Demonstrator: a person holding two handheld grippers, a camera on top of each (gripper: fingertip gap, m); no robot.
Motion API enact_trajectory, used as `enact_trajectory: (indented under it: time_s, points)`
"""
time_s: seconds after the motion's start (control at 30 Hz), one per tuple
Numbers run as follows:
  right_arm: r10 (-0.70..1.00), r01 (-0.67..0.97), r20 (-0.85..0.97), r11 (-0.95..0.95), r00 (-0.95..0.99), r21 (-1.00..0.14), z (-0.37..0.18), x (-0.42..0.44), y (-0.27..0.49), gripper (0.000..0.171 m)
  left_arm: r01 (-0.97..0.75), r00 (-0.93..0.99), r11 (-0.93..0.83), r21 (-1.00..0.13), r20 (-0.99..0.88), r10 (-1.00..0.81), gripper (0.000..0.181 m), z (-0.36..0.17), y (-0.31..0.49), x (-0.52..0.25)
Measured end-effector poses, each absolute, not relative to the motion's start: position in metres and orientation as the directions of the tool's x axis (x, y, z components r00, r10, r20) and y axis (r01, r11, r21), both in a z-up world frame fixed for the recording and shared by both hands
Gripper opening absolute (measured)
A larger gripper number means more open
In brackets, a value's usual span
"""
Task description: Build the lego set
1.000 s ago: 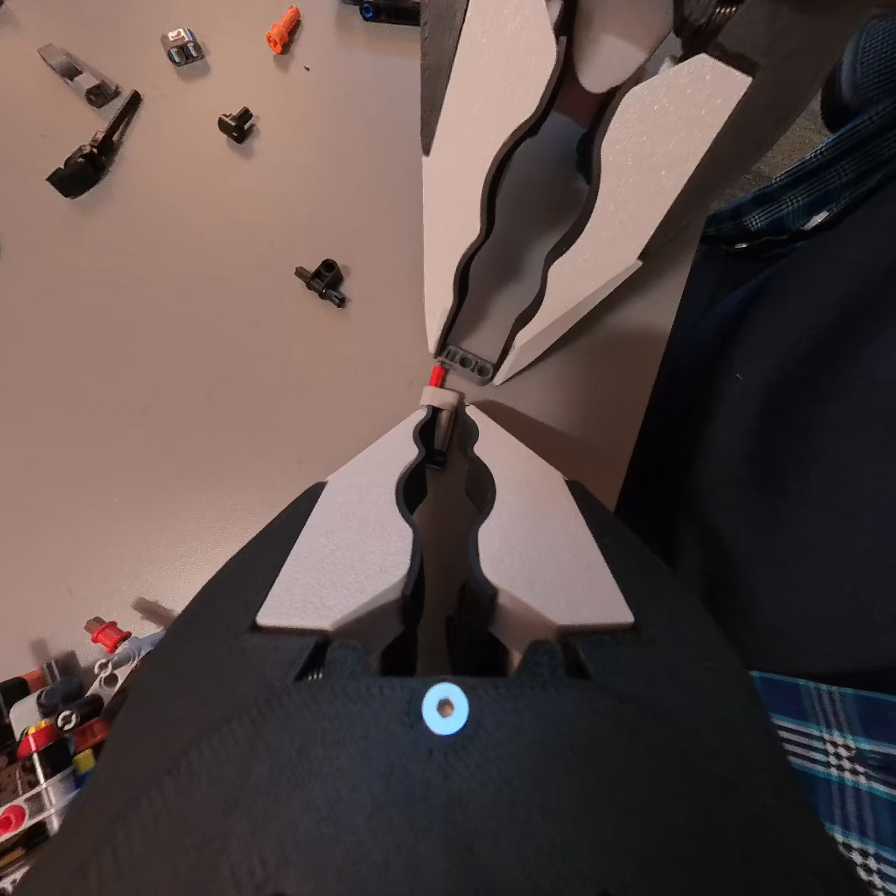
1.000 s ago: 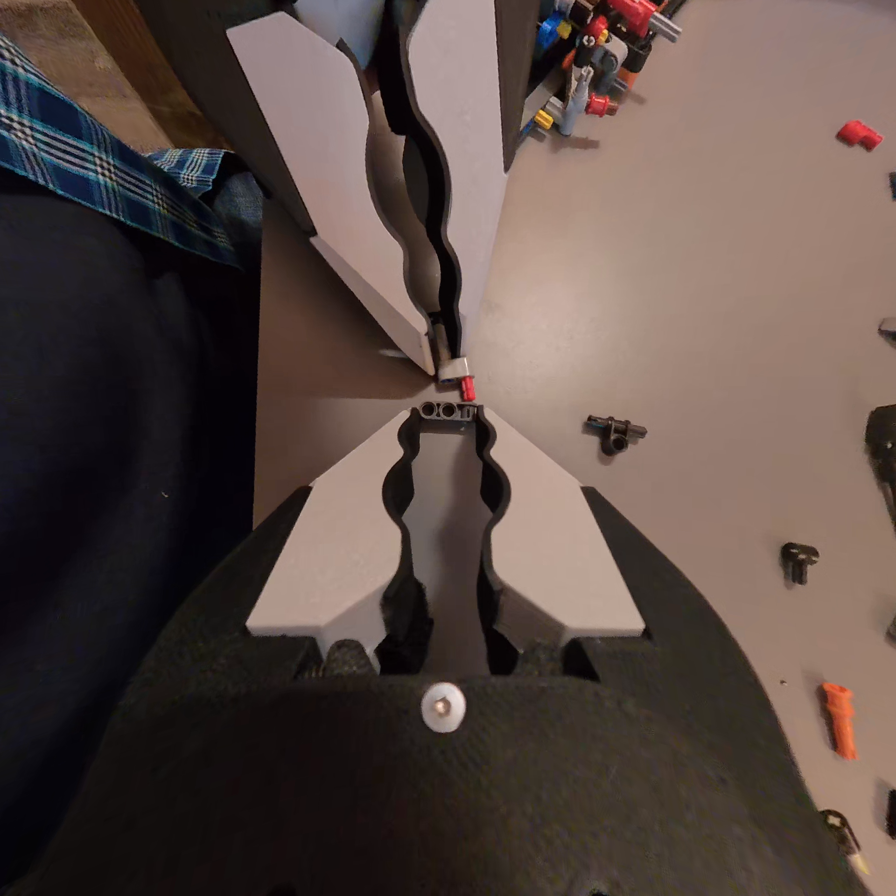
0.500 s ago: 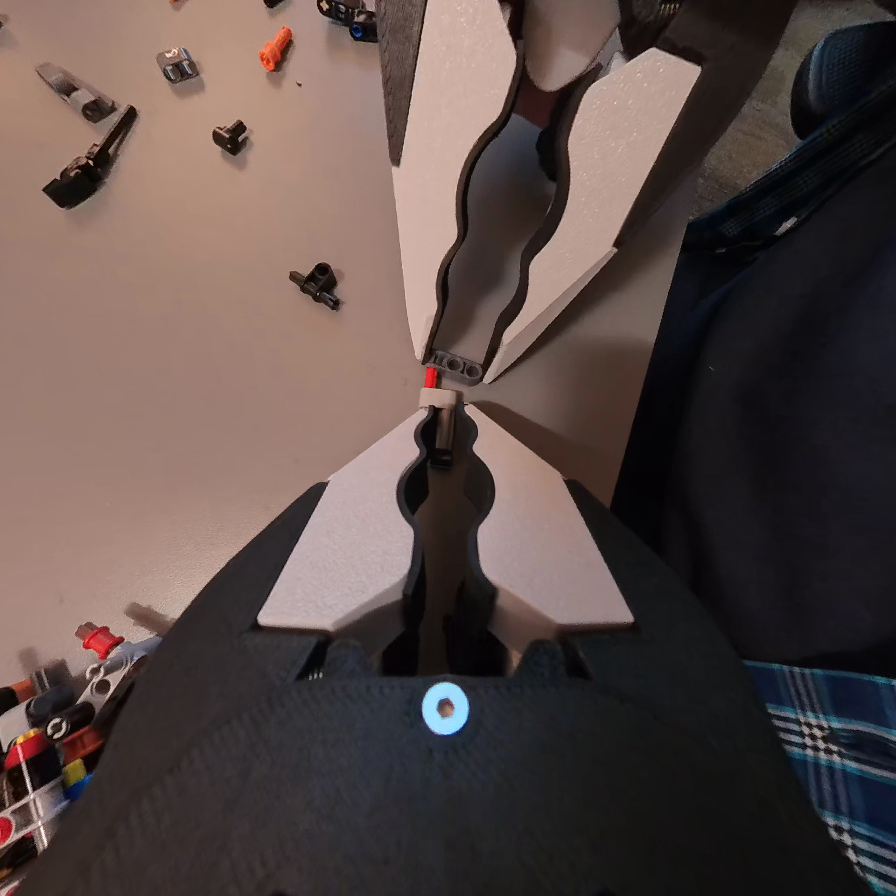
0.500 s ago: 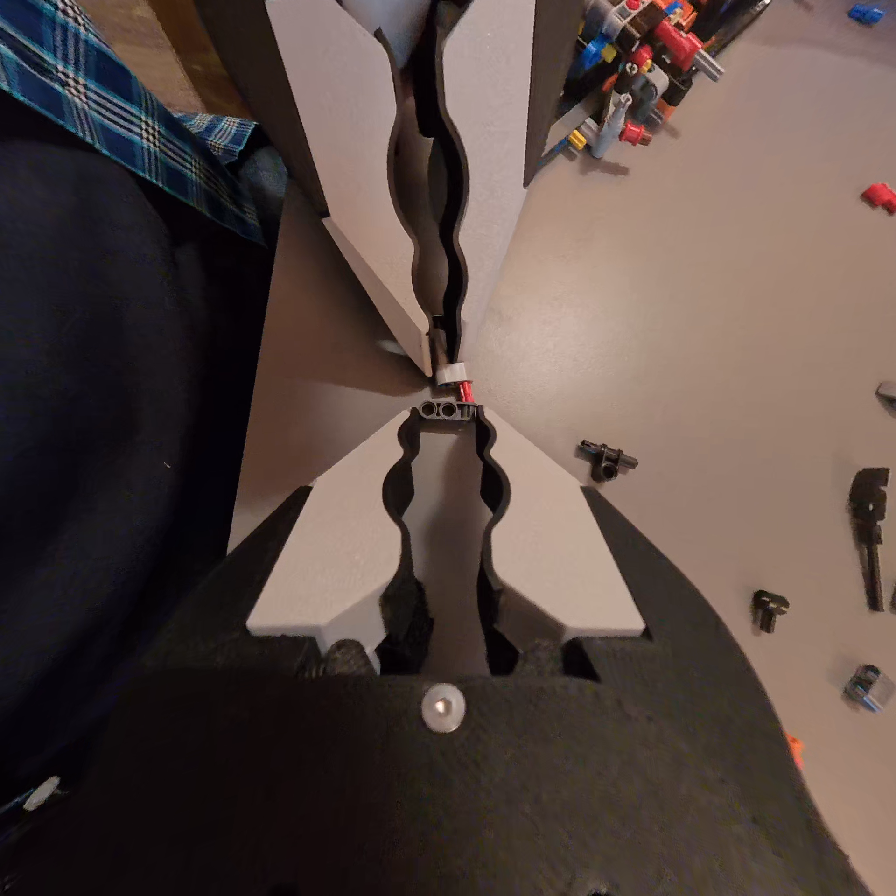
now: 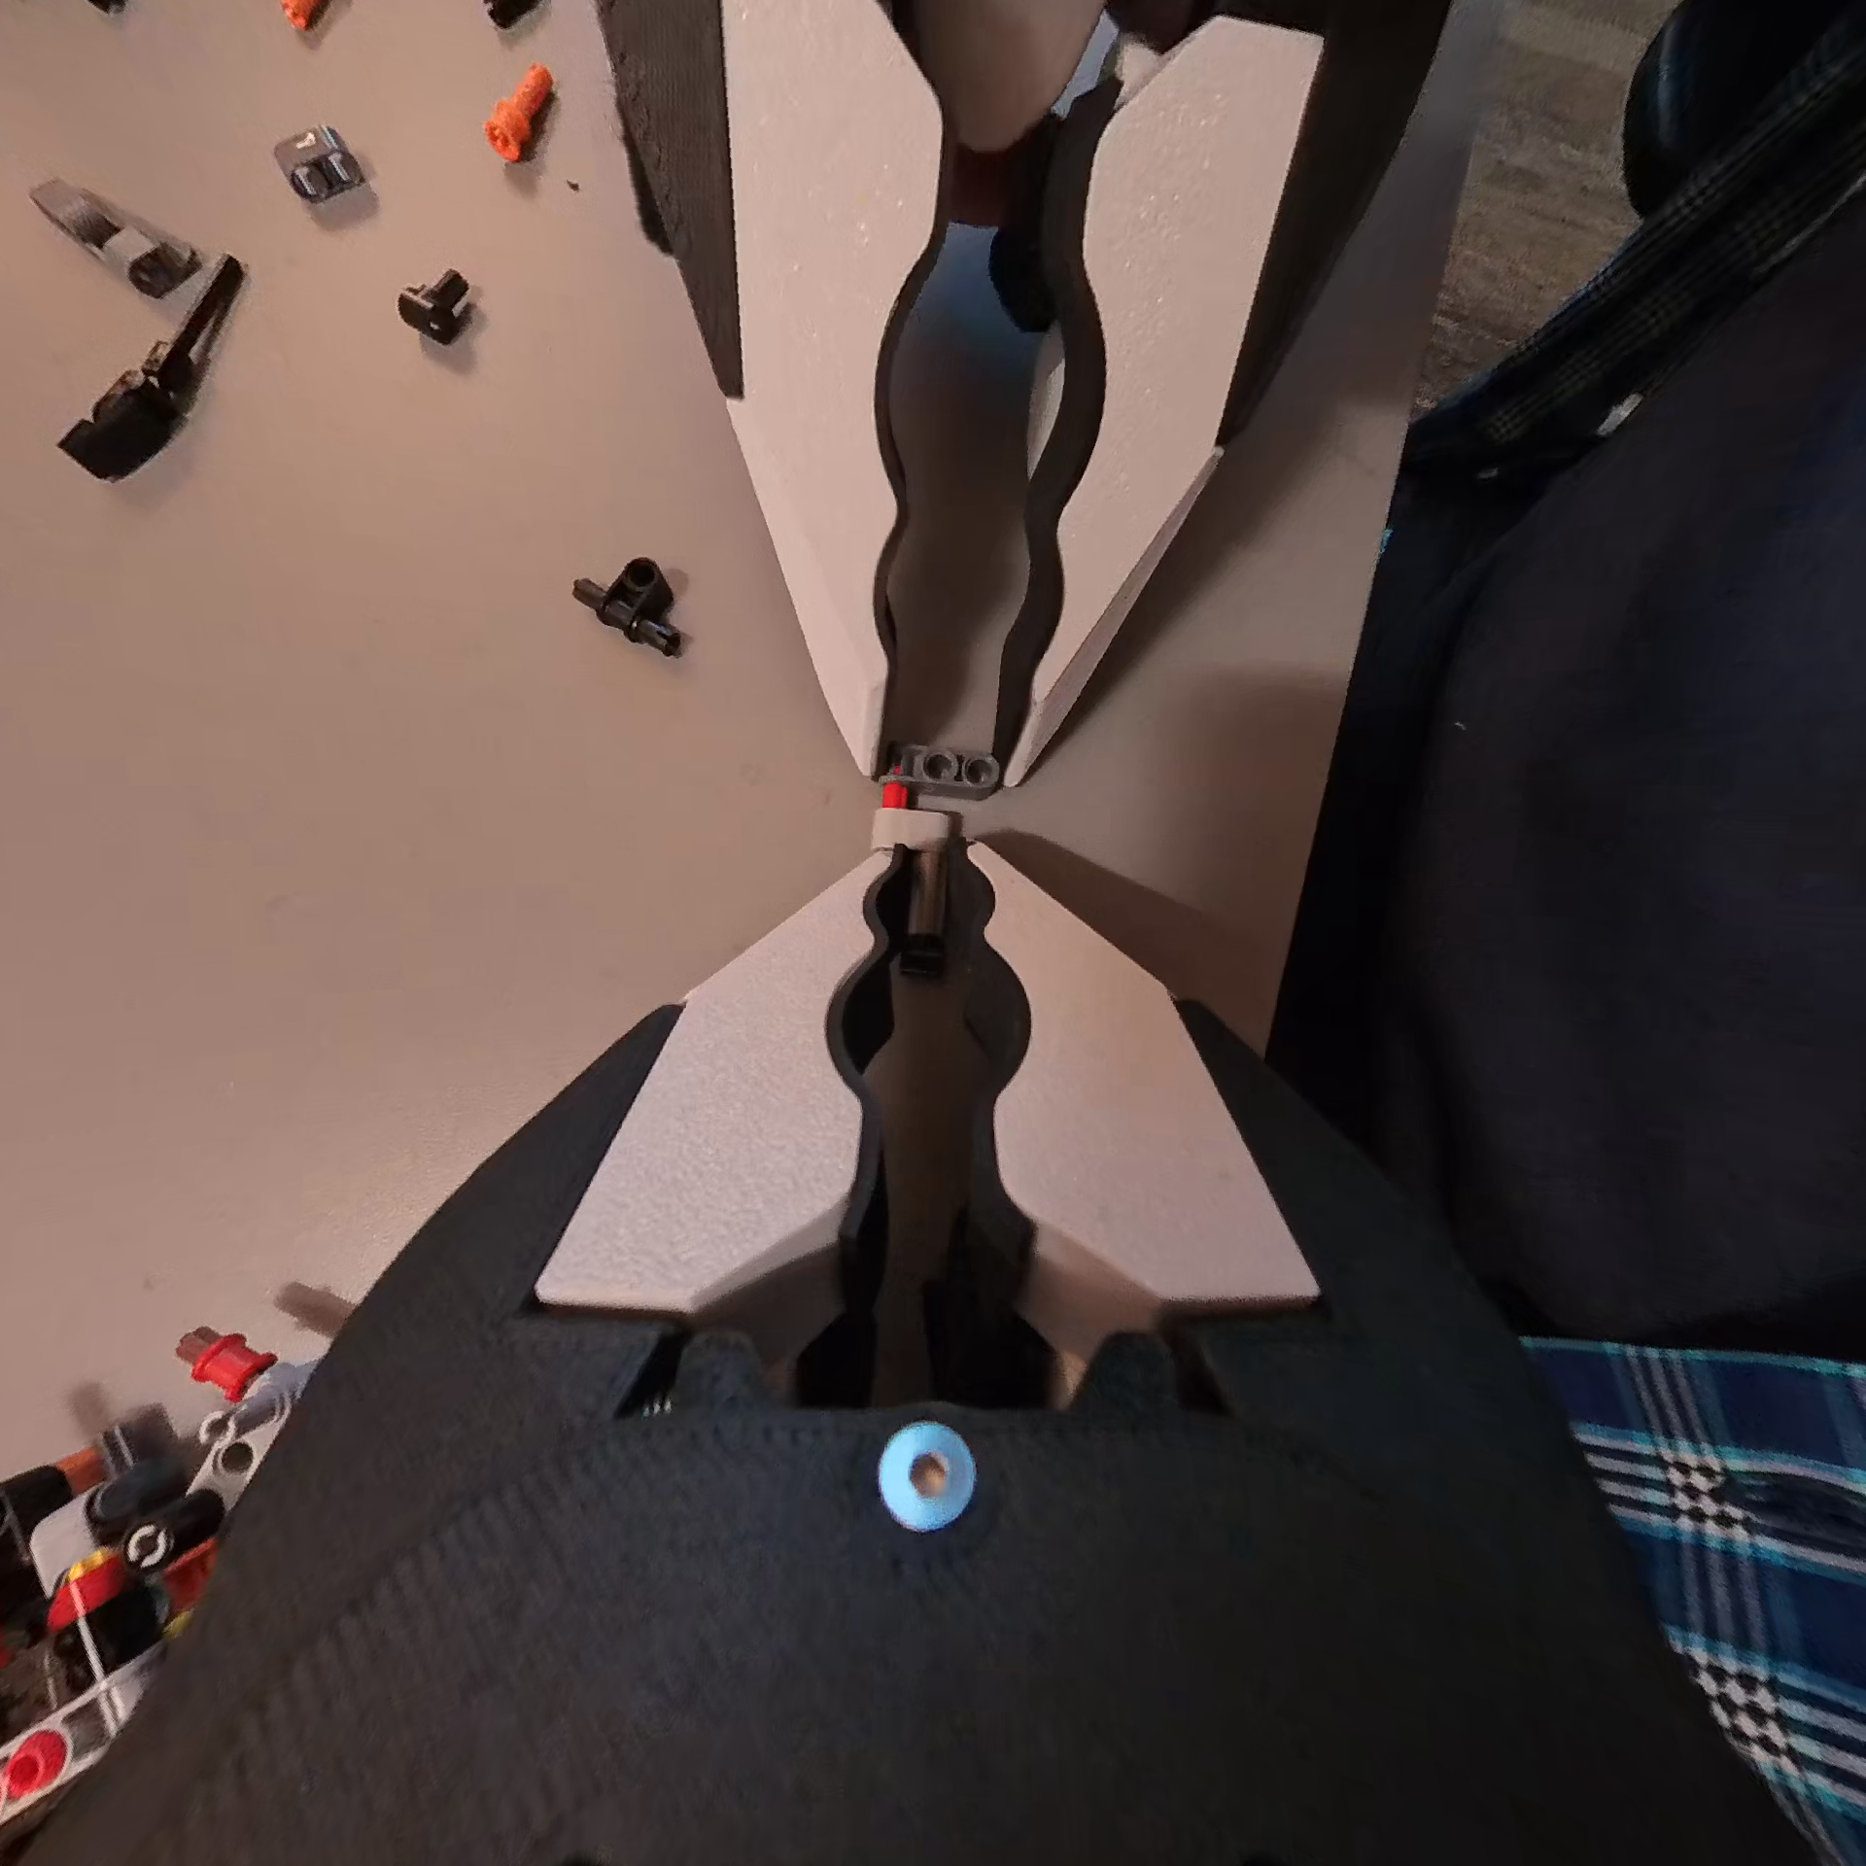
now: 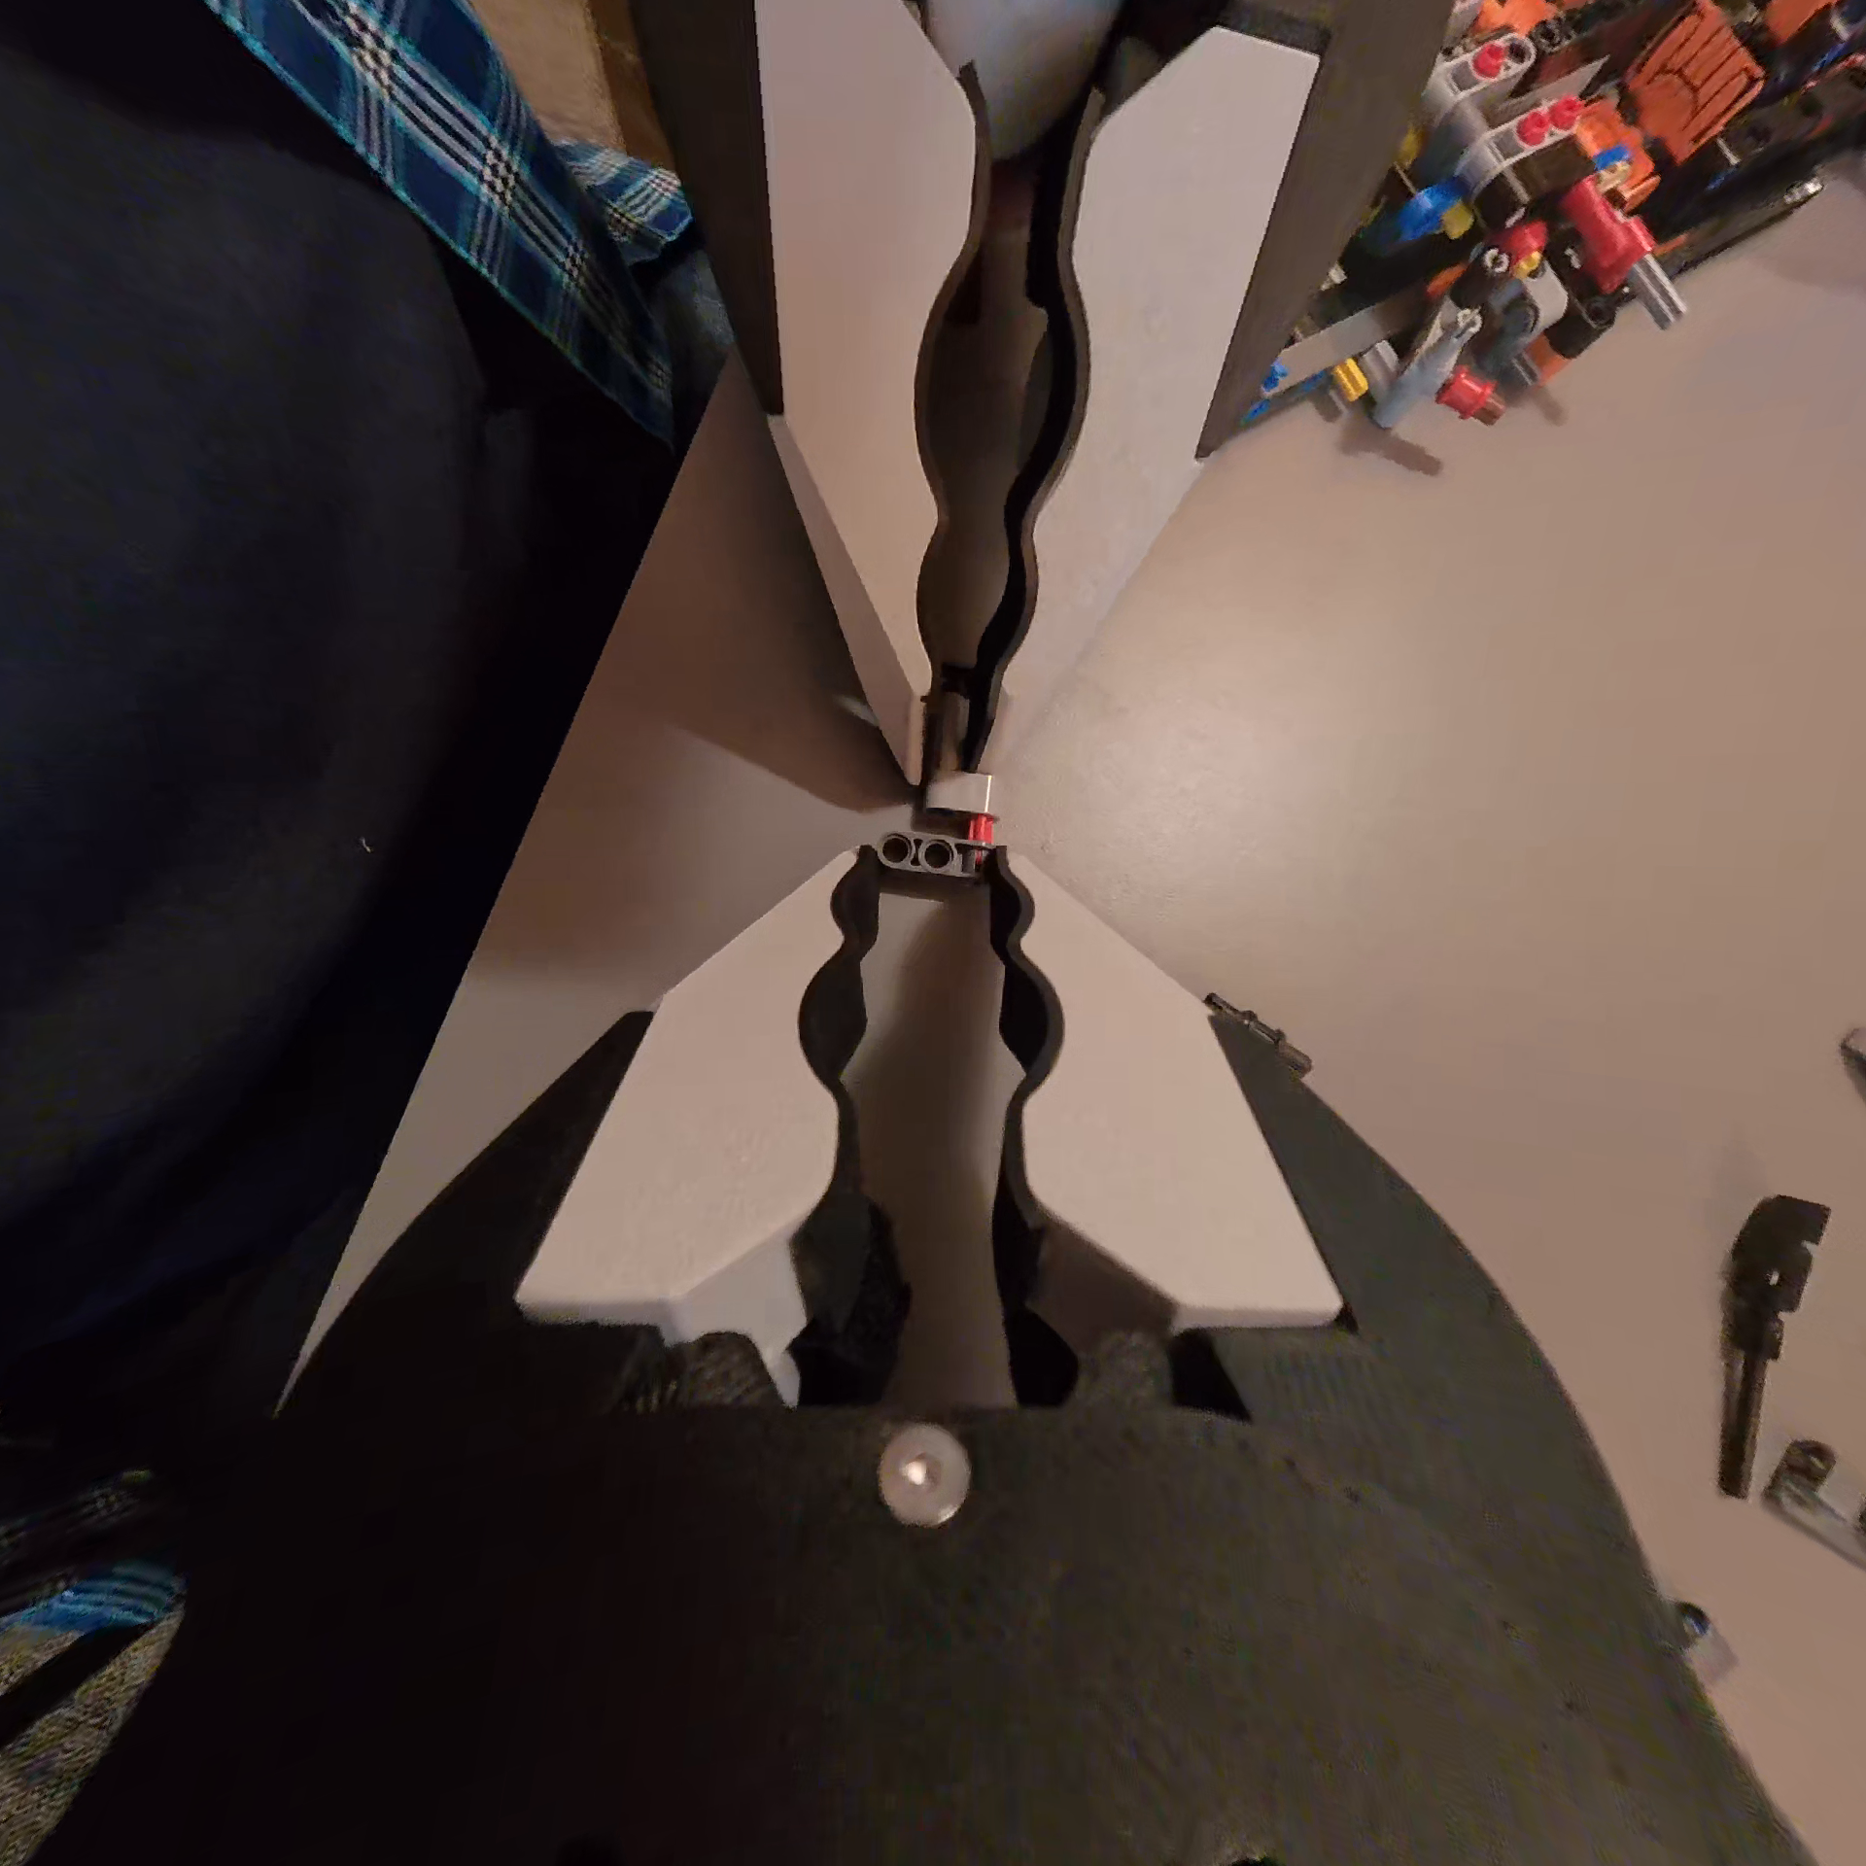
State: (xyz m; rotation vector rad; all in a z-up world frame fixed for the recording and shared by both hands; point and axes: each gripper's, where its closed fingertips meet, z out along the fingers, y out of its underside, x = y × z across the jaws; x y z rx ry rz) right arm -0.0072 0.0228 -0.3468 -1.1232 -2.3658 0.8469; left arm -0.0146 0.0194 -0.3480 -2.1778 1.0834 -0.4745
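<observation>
Tip to tip above the table (image 5: 303, 808): the left gripper (image 5: 924, 858) is clamped on a light grey piece (image 5: 912, 828) bearing a red pin (image 5: 893, 797); the right gripper (image 6: 934, 858) is clamped on a dark grey beam (image 6: 924, 853), which meets that pin.

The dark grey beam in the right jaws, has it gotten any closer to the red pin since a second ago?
Yes. The dark grey beam has closed in on the red pin, now meeting it.
</observation>
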Motion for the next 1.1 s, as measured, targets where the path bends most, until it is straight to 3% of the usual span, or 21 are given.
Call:
enact_trajectory:
  time_s: [0.73, 1.1]
  points:
    - [0.714, 0.462, 0.055, 0.507, -0.698, -0.728, -0.3460, -0.0079, 0.0197, 0.019, -0.549, 0.568, -0.450, -0.704, 0.080, -0.819, 0.005, -0.3473, 0.0178, -0.0127]
    - [0.825, 0.572, 0.037, 0.422, -0.563, -0.703, -0.3459, -0.0066, 0.0232, 0.026, -0.542, 0.603, -0.472, -0.695, 0.070, -0.795, 0.006, -0.3481, 0.0181, -0.0083]
